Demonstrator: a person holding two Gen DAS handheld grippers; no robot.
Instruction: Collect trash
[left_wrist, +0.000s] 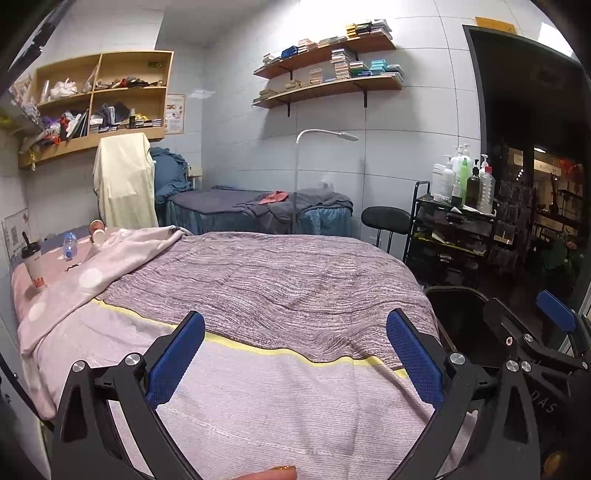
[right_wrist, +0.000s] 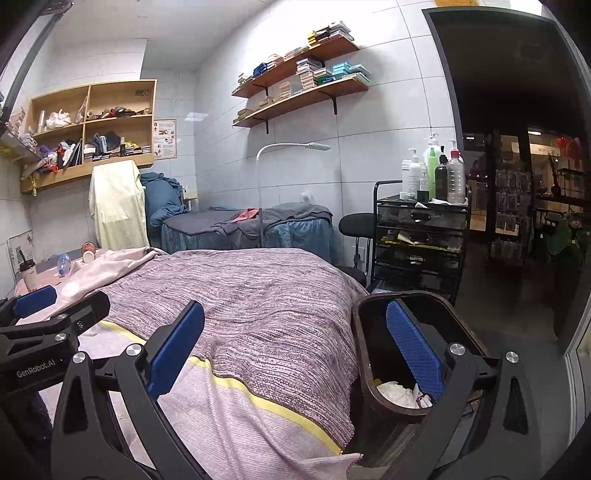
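At the far head end of the bed (left_wrist: 277, 288) lie a takeaway cup with a straw (left_wrist: 34, 264), a plastic bottle on its side (left_wrist: 69, 244) and two small paper cups (left_wrist: 97, 230); they also show in the right wrist view: cup (right_wrist: 28, 275), bottle (right_wrist: 63, 264), paper cups (right_wrist: 88, 252). A dark bin (right_wrist: 364, 347) with white crumpled trash inside (right_wrist: 397, 393) stands at the bed's right near corner. My left gripper (left_wrist: 295, 358) is open and empty above the bed's foot. My right gripper (right_wrist: 295, 354) is open and empty, its right finger over the bin.
A black trolley (right_wrist: 421, 236) with bottles and a black stool (right_wrist: 356, 225) stand right of the bed. A second bed (left_wrist: 258, 212) and a floor lamp (left_wrist: 297, 177) are behind. Wall shelves hold boxes. A dark doorway opens on the right.
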